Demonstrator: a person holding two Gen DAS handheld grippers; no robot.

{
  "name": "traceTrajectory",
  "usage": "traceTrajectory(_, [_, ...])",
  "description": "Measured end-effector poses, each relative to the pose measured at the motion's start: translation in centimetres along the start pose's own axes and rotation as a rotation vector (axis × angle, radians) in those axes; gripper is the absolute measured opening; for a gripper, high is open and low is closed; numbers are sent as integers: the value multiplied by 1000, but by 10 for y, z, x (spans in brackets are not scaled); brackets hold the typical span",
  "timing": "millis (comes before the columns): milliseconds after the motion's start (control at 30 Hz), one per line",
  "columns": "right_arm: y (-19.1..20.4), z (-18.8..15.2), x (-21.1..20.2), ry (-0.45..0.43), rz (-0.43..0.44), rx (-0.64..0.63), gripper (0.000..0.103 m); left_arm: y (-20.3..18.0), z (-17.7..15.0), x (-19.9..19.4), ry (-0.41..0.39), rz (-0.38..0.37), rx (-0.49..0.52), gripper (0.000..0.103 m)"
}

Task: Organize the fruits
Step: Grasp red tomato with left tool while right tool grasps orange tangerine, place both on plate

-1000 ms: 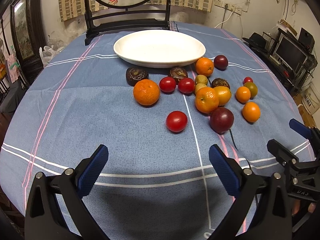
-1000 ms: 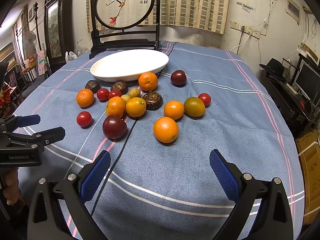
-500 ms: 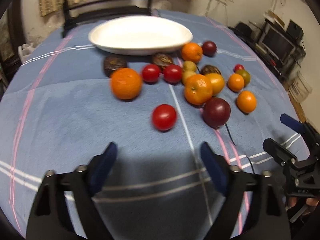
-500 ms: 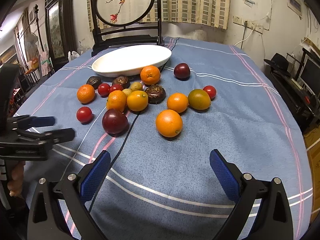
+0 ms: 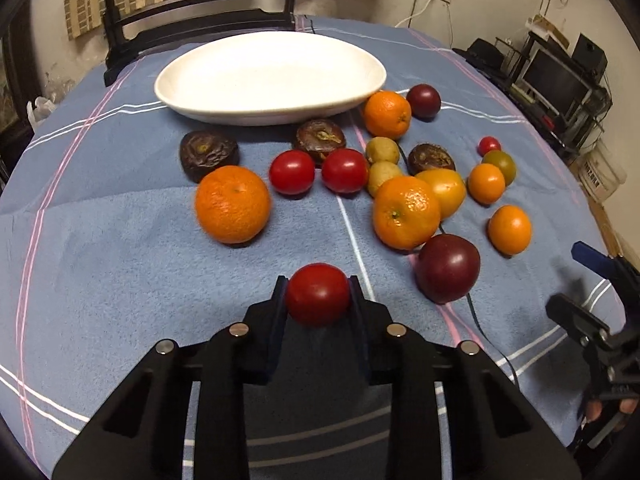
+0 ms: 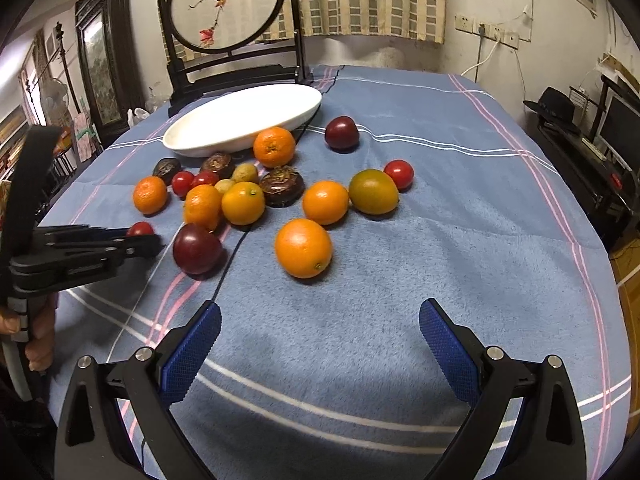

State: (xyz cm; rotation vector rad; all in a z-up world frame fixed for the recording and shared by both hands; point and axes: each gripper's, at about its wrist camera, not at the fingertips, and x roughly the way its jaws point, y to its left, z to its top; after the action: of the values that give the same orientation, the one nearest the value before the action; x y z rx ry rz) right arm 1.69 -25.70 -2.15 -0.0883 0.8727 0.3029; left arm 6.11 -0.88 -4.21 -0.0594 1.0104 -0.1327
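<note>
My left gripper (image 5: 318, 292) is shut on a red tomato (image 5: 318, 294) near the table's front; the same tomato (image 6: 140, 229) shows at the left gripper's tip in the right wrist view. Beyond it lie several loose fruits: an orange (image 5: 233, 209), two more tomatoes (image 5: 292, 171), a dark plum (image 5: 448, 274) and dark wrinkled fruits (image 5: 208, 154). An empty white plate (image 5: 270, 76) stands at the back. My right gripper (image 6: 320, 344) is open and empty, short of an orange (image 6: 303, 247) and the plum (image 6: 197, 249).
A blue striped cloth (image 6: 440, 200) covers the table. A dark wooden screen stand (image 6: 228, 60) rises behind the plate (image 6: 244, 120). A thin black cable (image 6: 228, 264) runs across the cloth among the fruits. A shelf with electronics (image 5: 560, 76) stands off the table's right side.
My left gripper moved forward and shut on the lone red tomato, which lay free on the cloth before. My right gripper stayed open and edged a little toward the fruits.
</note>
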Motion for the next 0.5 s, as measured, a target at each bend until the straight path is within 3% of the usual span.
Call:
traceTrajectory(233, [19,24,25,35,-95,-119,99,13,-8,-7,-7,-17,-16,28])
traceTrajectory(367, [22,36,41,63,-88,-133,83,22,-10,-12,-18,-27,-25,28])
traceTrajectory(433, [25,38,47,76,-91,-146,67,25,-9,-13,-20,-30,-28,28])
traceTrajectory(467, [26,39,51,92,-77,-148,44,26,-9,-14,-21,-34,-29,28])
traceTrajectory(500, [27,38,53,101,-67,-140,38,27,-10,-14,-21,-35,-29,28])
